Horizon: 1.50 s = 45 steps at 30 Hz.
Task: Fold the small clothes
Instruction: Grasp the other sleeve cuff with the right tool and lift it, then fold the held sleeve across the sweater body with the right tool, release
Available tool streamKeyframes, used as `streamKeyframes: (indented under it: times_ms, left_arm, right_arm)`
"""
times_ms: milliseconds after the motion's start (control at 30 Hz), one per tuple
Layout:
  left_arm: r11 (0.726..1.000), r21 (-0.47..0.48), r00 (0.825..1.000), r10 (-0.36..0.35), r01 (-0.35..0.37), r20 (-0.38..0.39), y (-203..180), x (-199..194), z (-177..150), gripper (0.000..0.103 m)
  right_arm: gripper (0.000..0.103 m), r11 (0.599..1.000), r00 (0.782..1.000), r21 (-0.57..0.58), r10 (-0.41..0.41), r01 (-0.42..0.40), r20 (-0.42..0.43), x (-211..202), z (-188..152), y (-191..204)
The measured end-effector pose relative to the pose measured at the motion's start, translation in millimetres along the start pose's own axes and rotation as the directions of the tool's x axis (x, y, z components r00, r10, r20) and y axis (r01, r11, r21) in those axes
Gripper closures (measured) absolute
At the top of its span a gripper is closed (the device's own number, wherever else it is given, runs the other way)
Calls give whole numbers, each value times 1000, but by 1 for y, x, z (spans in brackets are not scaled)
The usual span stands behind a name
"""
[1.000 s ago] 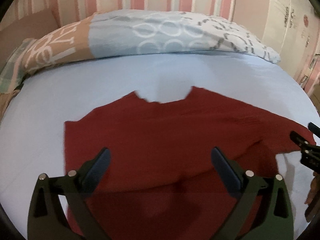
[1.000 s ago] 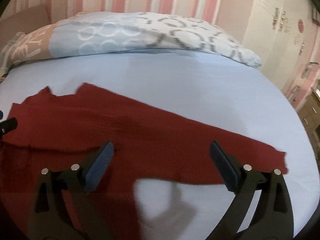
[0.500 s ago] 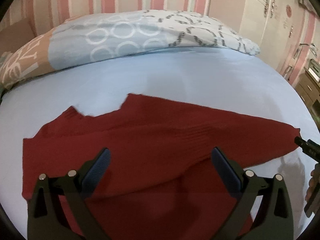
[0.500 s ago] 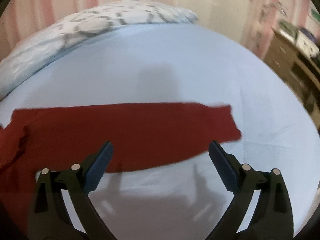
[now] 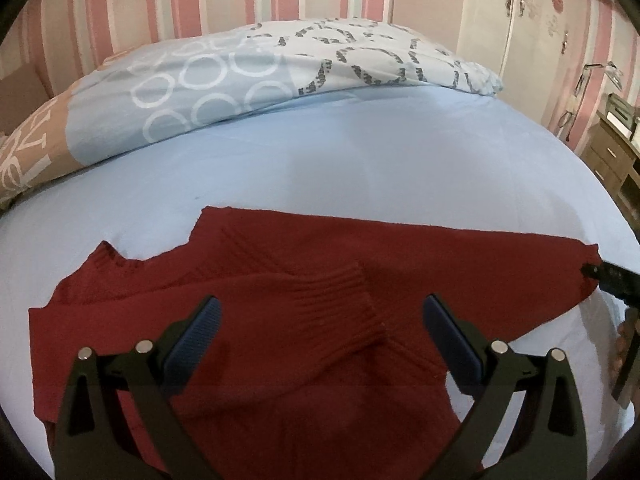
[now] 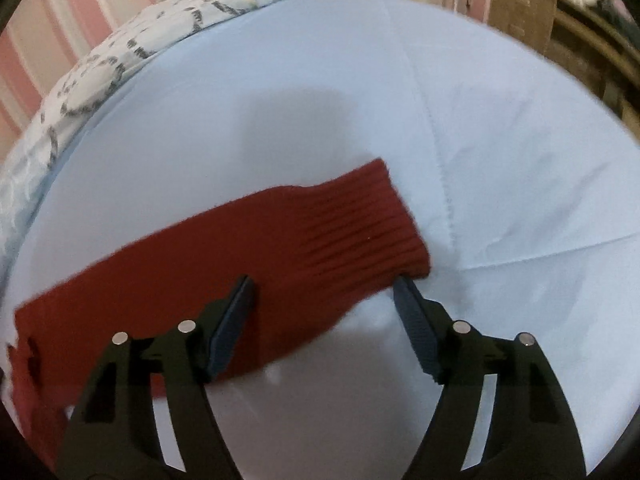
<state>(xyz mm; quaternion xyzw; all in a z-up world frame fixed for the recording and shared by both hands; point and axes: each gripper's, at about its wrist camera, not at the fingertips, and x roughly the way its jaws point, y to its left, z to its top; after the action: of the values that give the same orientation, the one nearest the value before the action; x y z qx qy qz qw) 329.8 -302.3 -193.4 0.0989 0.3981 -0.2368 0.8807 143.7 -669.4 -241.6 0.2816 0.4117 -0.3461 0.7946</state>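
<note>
A dark red knitted sweater [image 5: 280, 280] lies flat on the light blue sheet [image 5: 360, 168]. One sleeve is folded across its body, and that sleeve's ribbed cuff [image 5: 352, 304] sits between the fingers of my left gripper [image 5: 322, 310], which hovers open just above it. The other sleeve [image 6: 200, 264] stretches out to the right and ends in a ribbed cuff [image 6: 360, 224]. My right gripper [image 6: 323, 286] is low over that cuff's near edge, its jaws closing, with the sleeve edge between them and the pads not pressing on it. The right gripper [image 5: 600, 274] also shows at the sleeve's tip in the left wrist view.
A patterned blue and white duvet [image 5: 280, 68] is bunched along the back of the bed against a pink striped wall. A white wardrobe [image 5: 520, 20] and a wooden dresser [image 5: 612, 160] stand beyond the bed's right side. Bare sheet [image 6: 500, 160] surrounds the outstretched sleeve.
My left gripper has slid right across the sweater, bringing the folded sleeve's cuff between its fingers. My right gripper has travelled out along the other sleeve to its cuff, rolled, and its jaws have narrowed.
</note>
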Motion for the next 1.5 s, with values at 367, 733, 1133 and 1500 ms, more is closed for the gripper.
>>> streamKeyframes:
  times_ms: [367,733,1133,1500]
  left_arm:
    - [1000,-4,1000,14,-14,8,15,-8,-2,2]
    - [998,-46,998,51,-50,21,65,-36,-5,2]
    - [980,-130,989,150,-150,-5,167,-74,-44,2]
    - [937,-237,965,260,-258,-21,278,-127,-90,2]
  right_arm:
    - [88,994,994,-100,61,-52,91,-20,6,28]
    - [88,946,944,-221,278,-238,177,-107,-22,130]
    - [88,744,846,-449,531,-494,-49,-128,-113,309]
    - [88,502,741,-564,571,-655,-353,-126,-238,469]
